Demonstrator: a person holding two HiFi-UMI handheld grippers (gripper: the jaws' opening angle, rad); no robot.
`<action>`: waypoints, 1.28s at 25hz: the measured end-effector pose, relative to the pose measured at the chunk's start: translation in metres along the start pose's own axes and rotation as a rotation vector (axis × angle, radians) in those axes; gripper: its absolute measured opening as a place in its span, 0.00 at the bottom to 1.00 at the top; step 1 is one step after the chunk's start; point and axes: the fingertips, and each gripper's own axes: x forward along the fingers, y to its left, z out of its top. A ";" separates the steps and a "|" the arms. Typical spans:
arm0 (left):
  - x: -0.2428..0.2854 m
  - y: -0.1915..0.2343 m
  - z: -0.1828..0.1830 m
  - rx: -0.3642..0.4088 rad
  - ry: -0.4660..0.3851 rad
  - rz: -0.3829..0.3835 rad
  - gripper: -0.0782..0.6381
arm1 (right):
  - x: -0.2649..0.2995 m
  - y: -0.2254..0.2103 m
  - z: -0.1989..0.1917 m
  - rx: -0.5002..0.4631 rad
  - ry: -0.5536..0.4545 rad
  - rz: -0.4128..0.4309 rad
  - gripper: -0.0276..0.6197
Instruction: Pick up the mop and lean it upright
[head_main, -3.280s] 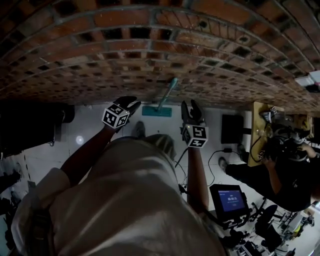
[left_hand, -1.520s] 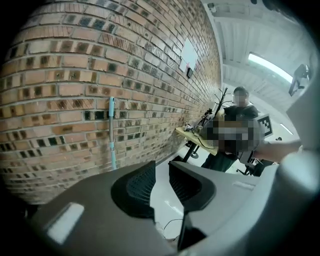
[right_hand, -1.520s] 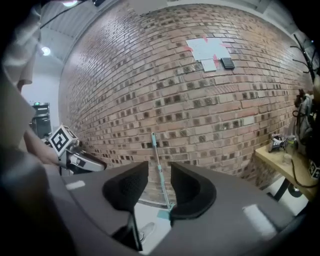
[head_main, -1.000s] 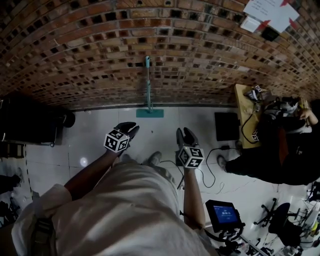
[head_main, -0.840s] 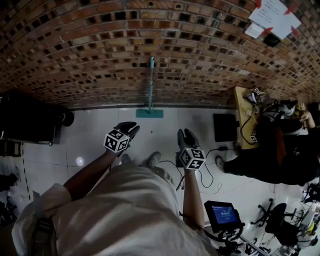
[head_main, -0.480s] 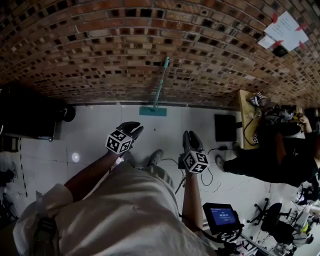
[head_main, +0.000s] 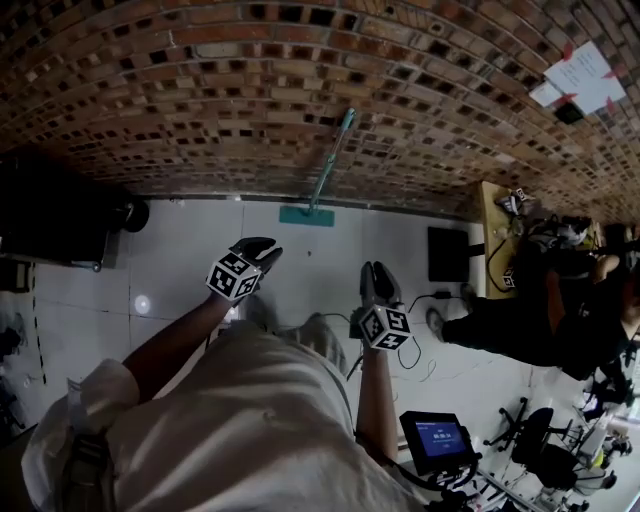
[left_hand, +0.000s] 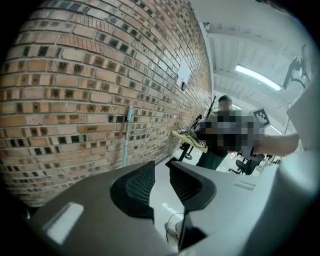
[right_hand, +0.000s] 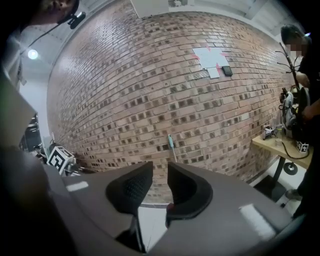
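Though whole only in our head view, mop (head_main: 328, 168) at floor's (head_main: 200, 250) far edge against wall (head_main: 200, 100); left gripper (head_main: 262, 245) spread, right gripper (head_main: 378, 272) just narrowing, both empty.

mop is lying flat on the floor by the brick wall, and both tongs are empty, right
No: the mop leans upright against the brick wall, its head on the floor, as the head view shows. The left tongs and right tongs are empty; the right tongs' jaws have just been closing with nothing between them.
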 end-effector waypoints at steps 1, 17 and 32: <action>-0.001 0.001 0.003 0.002 -0.006 0.012 0.27 | 0.004 -0.001 0.003 -0.008 -0.001 0.013 0.18; 0.024 -0.025 0.024 -0.030 -0.014 0.126 0.26 | 0.011 -0.054 0.032 -0.048 -0.029 0.113 0.16; 0.043 -0.042 0.016 -0.040 0.006 0.139 0.26 | 0.005 -0.078 0.031 -0.119 -0.004 0.061 0.04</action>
